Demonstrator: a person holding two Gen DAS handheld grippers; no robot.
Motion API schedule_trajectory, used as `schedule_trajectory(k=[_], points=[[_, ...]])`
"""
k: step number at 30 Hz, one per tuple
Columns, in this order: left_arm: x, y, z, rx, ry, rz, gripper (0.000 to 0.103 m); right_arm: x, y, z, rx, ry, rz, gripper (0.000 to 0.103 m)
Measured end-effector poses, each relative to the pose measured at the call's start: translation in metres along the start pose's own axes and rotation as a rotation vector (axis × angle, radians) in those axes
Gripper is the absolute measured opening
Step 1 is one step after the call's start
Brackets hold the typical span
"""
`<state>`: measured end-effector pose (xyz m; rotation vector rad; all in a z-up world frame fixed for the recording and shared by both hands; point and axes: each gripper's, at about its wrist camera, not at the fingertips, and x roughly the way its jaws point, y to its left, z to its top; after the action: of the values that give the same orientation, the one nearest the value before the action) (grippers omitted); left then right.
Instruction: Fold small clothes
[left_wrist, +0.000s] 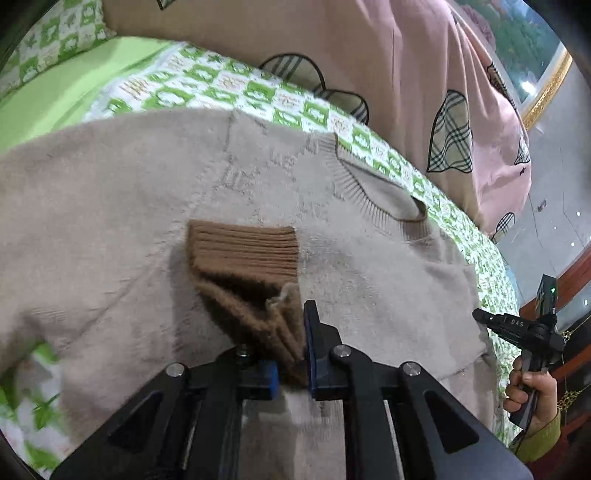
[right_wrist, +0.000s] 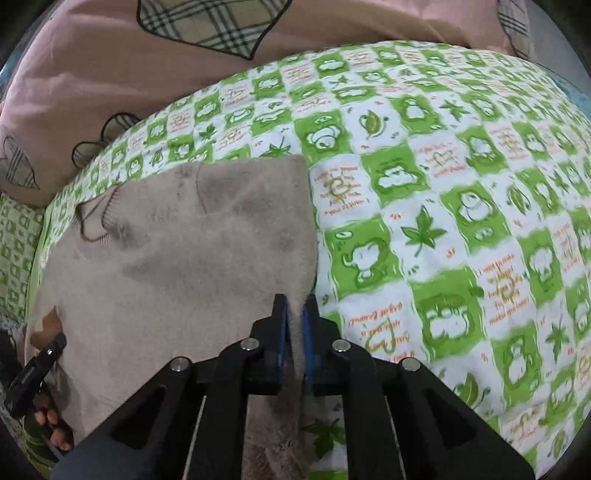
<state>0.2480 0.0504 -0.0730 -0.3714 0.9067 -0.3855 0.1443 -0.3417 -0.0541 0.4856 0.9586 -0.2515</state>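
On the bed (right_wrist: 424, 229), the soft, light, limp beige sweater (left_wrist: 129, 206) lies flat; my left claw (left_wrist: 291, 343) pinches its brown cuff (left_wrist: 247, 254), my right claw (right_wrist: 294, 321) nips the side edge, both sound holds.

We note a bedsheet (right_wrist: 424, 184) printed in a green-and-white check, its squares carrying cartoon animals, maple leaves and orange handwriting-style text. A plain lime-green strip (left_wrist: 74, 92) runs along it in the left wrist view. Behind lies a pink quilt (left_wrist: 424, 92) with plaid leaf-shaped patches outlined in black; it rests on the far part of the sheet and bulges over it. We see a pillow (left_wrist: 55, 33) in the same green check at far left. A gold-framed landscape picture (left_wrist: 532, 55) hangs on the wall at upper right.
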Motion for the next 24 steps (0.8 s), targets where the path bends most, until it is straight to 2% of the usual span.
schedule_trajectory(k=[2, 3, 4, 7, 10, 15, 18, 21, 24], points=[[-0.020, 0.003, -0.006, -0.007, -0.022, -0.005, 0.015, -0.013, -0.002, -0.006, 0.050, -0.012, 0.022, 0.029], [-0.031, 0.006, -0.009, -0.021, -0.033, -0.008, 0.017, -0.019, -0.002, -0.009, 0.069, -0.020, 0.058, 0.042], [-0.045, 0.011, -0.014, -0.039, -0.050, -0.010, 0.023, -0.028, 0.000, -0.016, 0.079, -0.037, 0.125, 0.050], [-0.092, 0.031, -0.029, -0.092, -0.120, 0.026, 0.040, -0.044, 0.010, -0.039, 0.057, -0.048, 0.238, 0.052], [-0.142, 0.066, -0.039, -0.178, -0.197, 0.072, 0.046, -0.044, 0.027, -0.059, 0.042, -0.010, 0.341, 0.052], [-0.223, 0.131, -0.039, -0.302, -0.347, 0.216, 0.055, -0.043, 0.053, -0.085, -0.011, 0.046, 0.379, 0.052], [-0.246, 0.168, -0.026, -0.357, -0.383, 0.288, 0.058, -0.047, 0.068, -0.096, -0.047, 0.060, 0.394, 0.052], [-0.250, 0.206, -0.002, -0.393, -0.393, 0.310, 0.058, -0.047, 0.085, -0.097, -0.079, 0.069, 0.404, 0.052], [-0.233, 0.241, 0.019, -0.432, -0.338, 0.312, 0.056, -0.047, 0.096, -0.098, -0.104, 0.075, 0.413, 0.052]])
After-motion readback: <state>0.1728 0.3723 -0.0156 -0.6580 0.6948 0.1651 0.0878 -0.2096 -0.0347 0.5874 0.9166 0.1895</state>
